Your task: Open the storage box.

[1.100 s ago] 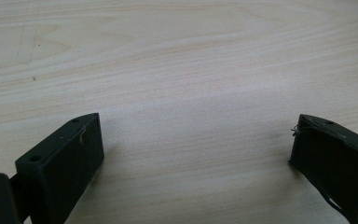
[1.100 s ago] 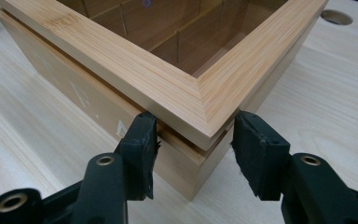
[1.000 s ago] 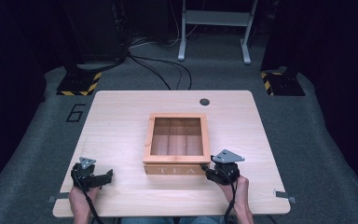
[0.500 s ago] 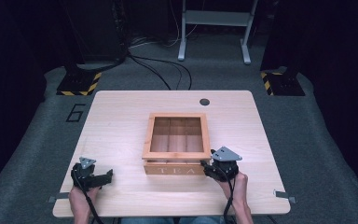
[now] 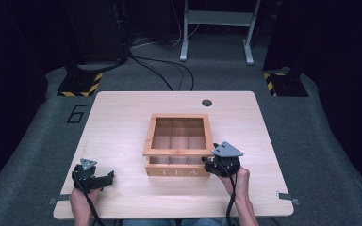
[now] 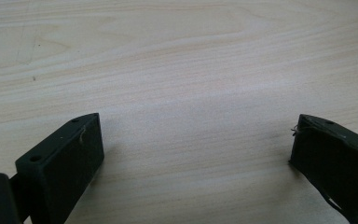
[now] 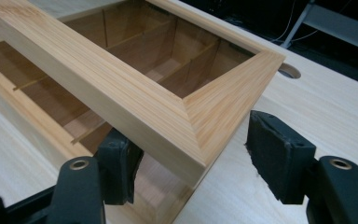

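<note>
A tea box (image 5: pixel 178 157) sits mid-table, its lid (image 7: pixel 135 100) raised. The right gripper (image 7: pixel 191 161), jaws apart, straddles the lid's corner; it probably needs centring before closing. The left gripper (image 6: pixel 191 154) rests open.

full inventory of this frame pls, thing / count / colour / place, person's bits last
table: 1, light wood, centre, on grey carpet
tea box: 1, light wood, "TEA" on front, table centre, divided inside
lid: 1, wooden frame, raised off the box's front edge
cable hole: 1, dark, table's far edge
hazard-striped bases: 2, yellow and black, floor beyond the table
metal stand: 1, grey, floor at back
left gripper: 1, black, open, near-left on table
right gripper: 1, black, open, jaws either side of the lid's near-right corner
hands: 2, holding the grippers, bottom edge
</note>
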{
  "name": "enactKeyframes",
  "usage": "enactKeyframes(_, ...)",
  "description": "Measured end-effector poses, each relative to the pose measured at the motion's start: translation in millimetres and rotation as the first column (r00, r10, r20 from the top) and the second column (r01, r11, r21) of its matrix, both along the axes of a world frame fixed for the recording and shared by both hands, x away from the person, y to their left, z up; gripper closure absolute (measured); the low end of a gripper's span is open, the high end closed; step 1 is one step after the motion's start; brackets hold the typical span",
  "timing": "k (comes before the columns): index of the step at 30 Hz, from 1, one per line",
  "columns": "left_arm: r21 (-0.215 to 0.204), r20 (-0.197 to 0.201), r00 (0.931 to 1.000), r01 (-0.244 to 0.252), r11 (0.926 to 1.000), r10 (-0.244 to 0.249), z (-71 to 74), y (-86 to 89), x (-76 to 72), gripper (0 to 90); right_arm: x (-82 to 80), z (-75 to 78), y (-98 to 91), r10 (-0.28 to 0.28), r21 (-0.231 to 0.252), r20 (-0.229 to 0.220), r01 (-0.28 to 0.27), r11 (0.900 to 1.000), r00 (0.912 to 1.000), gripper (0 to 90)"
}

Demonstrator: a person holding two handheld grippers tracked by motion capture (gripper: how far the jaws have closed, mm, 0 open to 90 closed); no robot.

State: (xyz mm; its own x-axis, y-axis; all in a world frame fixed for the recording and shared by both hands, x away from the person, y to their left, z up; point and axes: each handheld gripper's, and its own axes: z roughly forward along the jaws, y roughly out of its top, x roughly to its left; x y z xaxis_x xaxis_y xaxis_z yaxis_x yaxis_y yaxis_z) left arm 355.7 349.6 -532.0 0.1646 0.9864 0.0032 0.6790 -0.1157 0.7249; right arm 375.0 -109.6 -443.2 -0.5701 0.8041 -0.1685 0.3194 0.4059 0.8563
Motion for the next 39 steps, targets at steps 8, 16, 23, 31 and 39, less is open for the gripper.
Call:
enactKeyframes(8, 0.000, 0.000, 1.0000, 0.000, 1.0000, 0.000, 0.0, 0.0, 0.0, 2.3, 5.5, 5.4, 2.3, -0.017, 0.011, 0.082, 0.016, 0.9998, 0.9965, 38.7)
enactKeyframes(16, 0.000, 0.000, 1.0000, 0.000, 1.0000, 0.000, -0.1, 0.0, 0.0, 2.2, 11.8, 10.8, 1.4, -0.019, 0.023, 0.125, 0.016, 0.9996, 0.9920, 43.0)
enactKeyframes(23, -0.001, 0.000, 1.0000, 0.000, 1.0000, 0.000, -0.1, 0.0, 0.0, 2.3, 21.8, 18.3, -0.8, 0.010, 0.041, 0.163, -0.017, 0.9990, 0.9866, 42.3)
enactKeyframes(31, -0.001, 0.000, 1.0000, -0.001, 1.0000, 0.001, 0.0, 0.0, 0.0, 2.3, 29.8, 25.8, -2.6, 0.007, 0.029, 0.179, -0.012, 0.9995, 0.9839, 50.2)
enactKeyframes(39, -0.001, 0.000, 1.0000, -0.001, 1.0000, 0.001, -0.1, 0.0, 0.0, 2.3, 38.4, 40.8, -1.7, 0.008, 0.022, 0.167, -0.011, 0.9997, 0.9860, 51.7)
